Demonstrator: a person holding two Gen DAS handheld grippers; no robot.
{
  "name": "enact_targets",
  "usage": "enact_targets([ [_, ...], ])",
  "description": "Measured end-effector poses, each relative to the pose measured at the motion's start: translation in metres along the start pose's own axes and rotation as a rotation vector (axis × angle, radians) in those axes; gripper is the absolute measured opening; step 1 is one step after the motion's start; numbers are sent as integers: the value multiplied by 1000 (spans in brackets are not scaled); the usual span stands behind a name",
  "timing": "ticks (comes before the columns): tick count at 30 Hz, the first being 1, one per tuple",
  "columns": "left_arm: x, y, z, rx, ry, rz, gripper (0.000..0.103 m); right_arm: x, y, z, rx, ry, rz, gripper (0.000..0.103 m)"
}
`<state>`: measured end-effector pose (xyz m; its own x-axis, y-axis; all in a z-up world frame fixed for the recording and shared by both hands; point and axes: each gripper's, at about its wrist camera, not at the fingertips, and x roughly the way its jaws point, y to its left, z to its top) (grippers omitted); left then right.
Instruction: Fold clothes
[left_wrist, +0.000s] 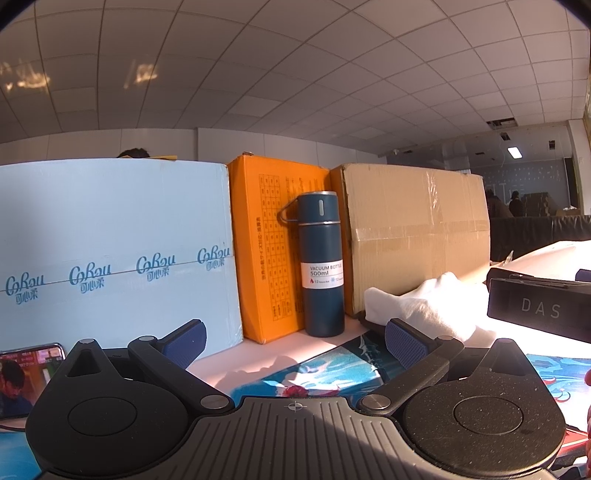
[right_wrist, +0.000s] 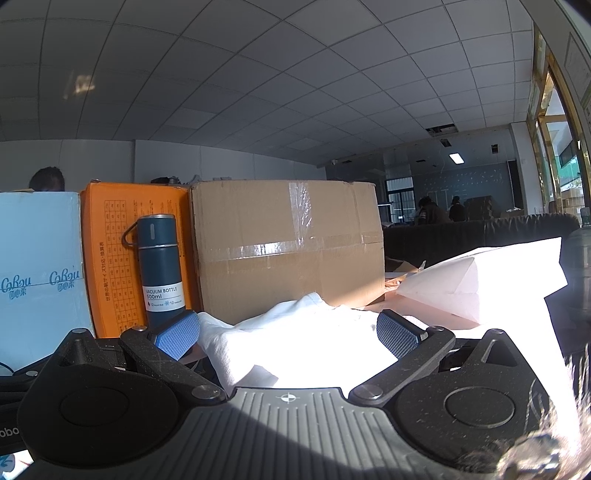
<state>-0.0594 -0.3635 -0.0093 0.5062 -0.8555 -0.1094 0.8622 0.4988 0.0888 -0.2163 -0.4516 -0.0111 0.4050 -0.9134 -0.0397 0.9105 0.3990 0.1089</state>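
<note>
Left wrist: both grippers (left_wrist: 295, 341) (right_wrist: 288, 332) spread, bottle (left_wrist: 322, 264) reads "VACUUM BOTTLE 500ml", box (left_wrist: 539, 308) maybe "DAS".

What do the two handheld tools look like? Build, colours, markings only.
Both match. The left tool has matte black linkage arms with silver pivot pins, two round black hubs, and a grey ribbed centre plate with a small crosshair mark. Its fingers carry blue pads with a fine grid texture. The right tool is the same; white lettering, cut off, shows at its lower left edge. No sleeves visible.

Both wrist views low over table, facing boxes; shared: vacuum bottle (left_wrist: 323, 264), brown box (right_wrist: 288, 247)
</note>
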Motion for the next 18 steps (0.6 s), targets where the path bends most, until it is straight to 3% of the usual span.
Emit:
enact_targets([
  [3, 5, 2, 0, -3, 44, 17, 103, 3, 0, 0, 11, 44, 10, 103],
  [7, 14, 4, -1, -3, 114, 47, 103, 7, 5, -2, 24, 135, -61, 103],
  [18, 39, 20, -10, -35, 305, 100, 103, 31, 25, -20, 44, 448, -38, 103],
])
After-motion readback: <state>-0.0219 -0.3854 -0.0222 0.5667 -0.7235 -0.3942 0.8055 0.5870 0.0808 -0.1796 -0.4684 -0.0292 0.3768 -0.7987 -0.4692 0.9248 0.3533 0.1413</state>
